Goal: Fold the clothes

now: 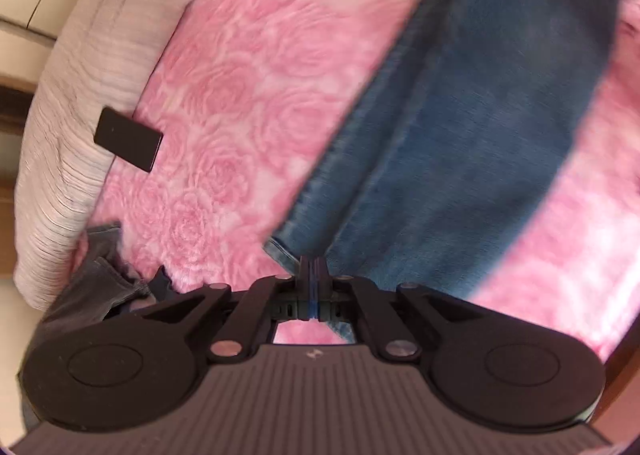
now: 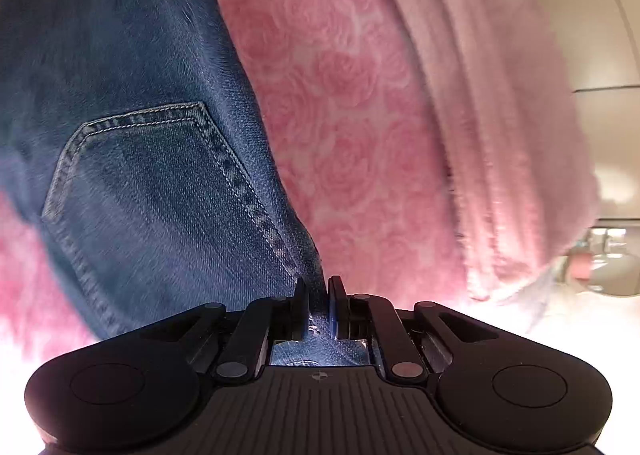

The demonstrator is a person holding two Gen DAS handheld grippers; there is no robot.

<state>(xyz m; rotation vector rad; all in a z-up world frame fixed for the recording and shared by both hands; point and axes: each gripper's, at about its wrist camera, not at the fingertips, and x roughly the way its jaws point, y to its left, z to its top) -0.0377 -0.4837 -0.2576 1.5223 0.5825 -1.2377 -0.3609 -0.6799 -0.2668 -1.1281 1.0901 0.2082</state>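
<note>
Both views are motion-blurred, so fine detail is hard to read. The jeans [image 1: 472,127] are lying across the pink rose-pattern blanket [image 1: 240,95] on the bed, running from near the camera to the far edge of the frame; their far end is cut off in both views.

Left claw [image 1: 314,267] is pressed together, pinching a thin edge of the jeans near the hem; a sliver of blue is showing between the pads. How much fabric is caught below the fingers is hidden by the claw body.

Right claw [image 2: 319,291] is nearly closed, pinching a fold of the jeans just beside the back pocket [image 2: 160,191]; denim is filling the narrow gap between the fingers.

Left-wrist view: a pale ribbed pillow [image 1: 88,103] is sitting at the blanket's left edge, with a small dark flat rectangle [image 1: 128,143] lying where pillow meets blanket; can't tell what it is. A grey garment [image 1: 96,279] is bunching at near left, partly hidden behind the claw.

Right-wrist view: a fluffy light-pink blanket [image 2: 500,135] is folded along the right side. Beyond it the background is overexposed and unreadable.
</note>
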